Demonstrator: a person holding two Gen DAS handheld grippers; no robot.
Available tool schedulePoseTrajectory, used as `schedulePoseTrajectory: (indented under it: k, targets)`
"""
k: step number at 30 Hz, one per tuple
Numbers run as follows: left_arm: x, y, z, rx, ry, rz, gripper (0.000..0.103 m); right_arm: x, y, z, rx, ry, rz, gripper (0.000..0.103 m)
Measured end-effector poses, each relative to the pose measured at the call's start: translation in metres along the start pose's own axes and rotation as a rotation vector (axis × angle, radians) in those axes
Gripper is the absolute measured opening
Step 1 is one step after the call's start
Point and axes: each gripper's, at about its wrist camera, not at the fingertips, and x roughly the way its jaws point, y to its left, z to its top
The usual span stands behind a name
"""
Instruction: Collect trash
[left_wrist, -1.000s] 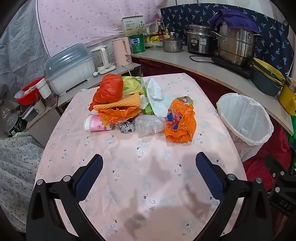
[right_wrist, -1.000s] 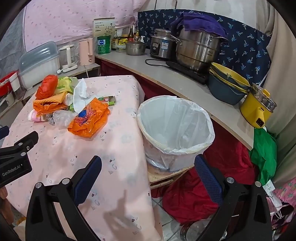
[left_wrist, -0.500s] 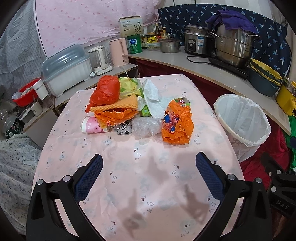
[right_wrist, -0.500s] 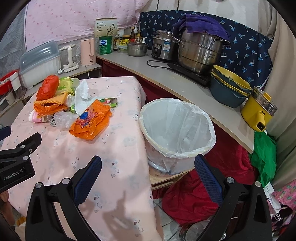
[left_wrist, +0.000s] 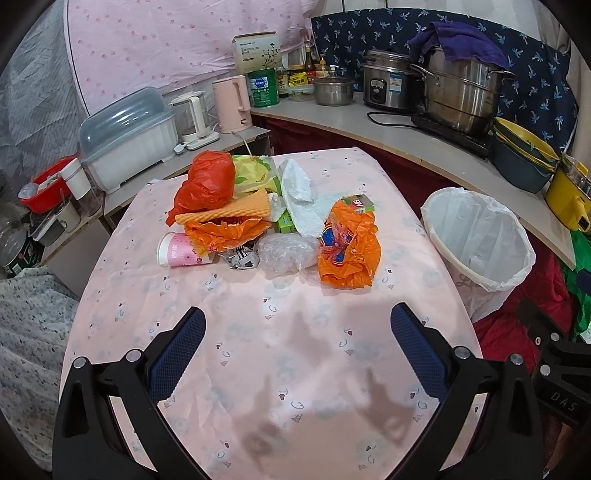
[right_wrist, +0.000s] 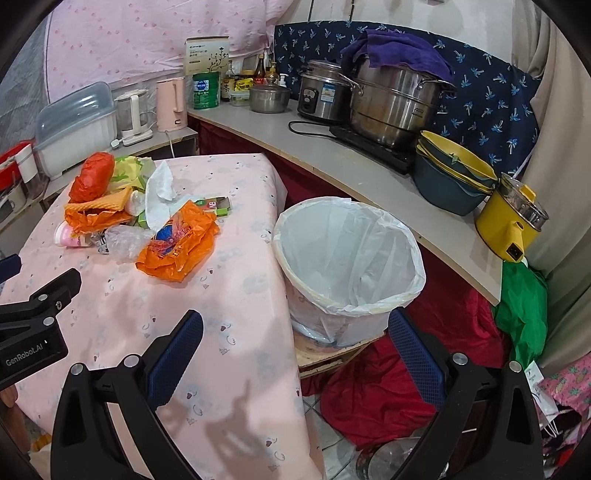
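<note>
Left wrist view: the left gripper (left_wrist: 297, 334) hangs over bare pink tabletop (left_wrist: 280, 369), fingers spread wide and holding nothing; the trash pile (left_wrist: 273, 225) lies ahead at mid-table, well apart from the fingertips; the lined bin (left_wrist: 476, 243) stands beside the table's right edge, seemingly empty. Right wrist view: the right gripper (right_wrist: 295, 334) likewise has its fingers released and empty, aimed at the gap between table edge and bin (right_wrist: 347, 258).

Step in hand, as judged: approach and first pick. Best taken from the near edge of the pile; the orange bag with a blue print (left_wrist: 349, 251) lies closest to the bin and somewhat apart from the rest, so lifting it should disturb little; the fingers should straddle a bunched fold, not flat film, since thin plastic likely slips; the paper cup (left_wrist: 183, 254), lying on its side, may roll if nudged.

Count, as far as visible: one red bag (left_wrist: 207, 184); two orange bags; one yellow-green wrapper (left_wrist: 253, 171); one corrugated orange sheet (left_wrist: 229, 212); one white tissue (left_wrist: 299, 192); one clear plastic wad (left_wrist: 288, 251); one foil scrap (left_wrist: 242, 258); one cup; two small green cartons, one (left_wrist: 358, 203) behind the printed bag, the other partly hidden; one bin.
</note>
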Motion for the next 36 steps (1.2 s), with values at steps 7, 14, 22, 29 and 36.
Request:
schedulePoseTrajectory:
  k: [7,14,22,29,36]
  targets:
    - [-0.001,0.0,-0.002,0.004,0.005,-0.004,0.096,-0.002,-0.004,0.0,0.015,-0.002,-0.013,0.096]
    - [0.001,0.002,-0.003,0.001,0.009,-0.001,0.096,-0.001,-0.002,0.002,0.01,-0.005,-0.012,0.096]
    - [0.001,0.003,-0.001,0.01,0.005,0.0,0.096,0.0,0.003,0.008,0.0,-0.005,-0.007,0.096]
    - [0.002,0.003,-0.001,0.01,0.004,0.001,0.096,0.001,0.006,0.01,-0.002,-0.003,-0.005,0.096]
    - [0.002,0.004,0.0,0.013,0.001,0.0,0.096,0.006,0.008,0.011,-0.003,0.003,-0.002,0.096]
